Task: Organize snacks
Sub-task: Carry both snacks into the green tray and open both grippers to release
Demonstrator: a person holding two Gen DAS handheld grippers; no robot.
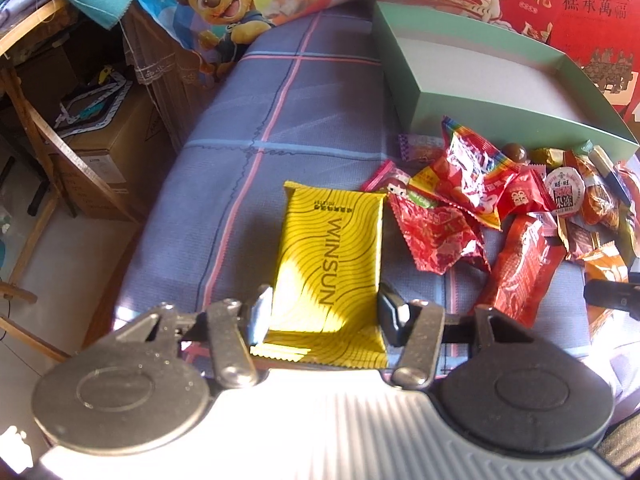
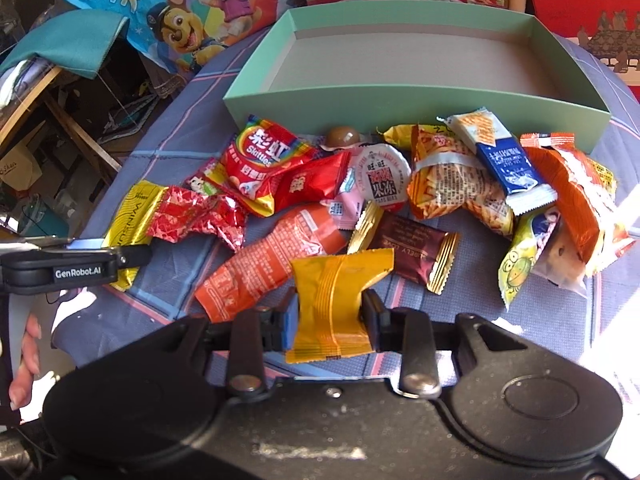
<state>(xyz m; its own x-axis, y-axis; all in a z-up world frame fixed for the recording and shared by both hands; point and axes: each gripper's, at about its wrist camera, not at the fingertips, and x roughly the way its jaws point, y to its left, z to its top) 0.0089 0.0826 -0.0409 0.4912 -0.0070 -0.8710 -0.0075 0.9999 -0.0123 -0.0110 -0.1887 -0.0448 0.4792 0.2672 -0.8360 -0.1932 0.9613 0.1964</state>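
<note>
WINSUN packet (image 1: 330, 264): between left gripper (image 1: 325, 312) jaws, long axis pointing away along them.
Left jaws: part-open, clamped on its sides.
Right gripper (image 2: 330, 314) jaws: narrow, pinching orange wrapper (image 2: 334, 304), upright.

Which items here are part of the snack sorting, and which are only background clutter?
Job: yellow WINSUN packet, orange packet, Skittles bag, jelly cup, green box.
Clutter: cartoon dog bag, red gift box, cardboard box.
</note>
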